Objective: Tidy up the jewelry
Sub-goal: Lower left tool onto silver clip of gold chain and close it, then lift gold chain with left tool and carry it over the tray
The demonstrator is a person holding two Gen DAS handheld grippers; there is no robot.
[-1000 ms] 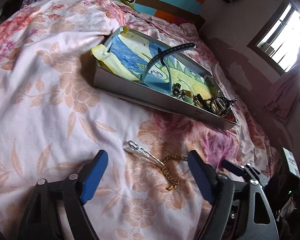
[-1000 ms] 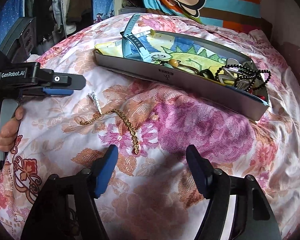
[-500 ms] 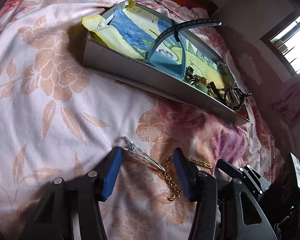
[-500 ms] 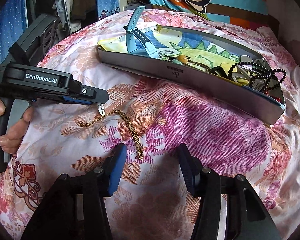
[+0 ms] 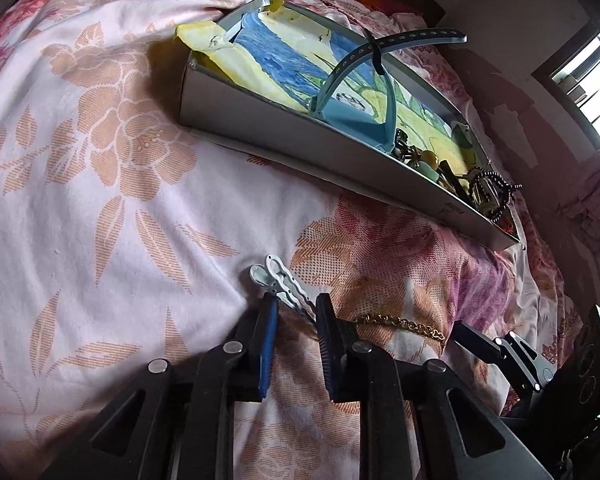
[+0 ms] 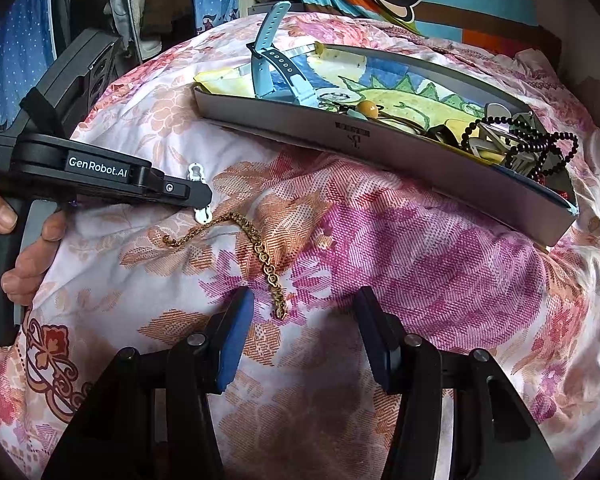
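**Between the Left Jaws: White Clip on the Bed**

Between the narrowing jaws of the left gripper (image 5: 294,312) lies the white clip (image 5: 278,280), its looped end projecting beyond the fingertips. The jaws are closing on it — whether the pads already press on the clip cannot be told. The clip rests on the floral bedspread (image 5: 100,200).

Just past the right-hand jaw of the left gripper, the gold chain (image 6: 260,252) trails across the bedspread. In the right wrist view its lower end lies just ahead of the right gripper (image 6: 304,308), nearer that gripper's left-hand jaw.

The right gripper's jaws stand apart with only fabric between them; nothing is clamped.

Well beyond both sets of jaws sits the grey tray (image 6: 380,148) on the bed. It holds a light-blue watch (image 6: 276,76), a black bead string (image 6: 532,144) and other small pieces — details unclear. A hand (image 6: 24,248) grips the left gripper's handle.
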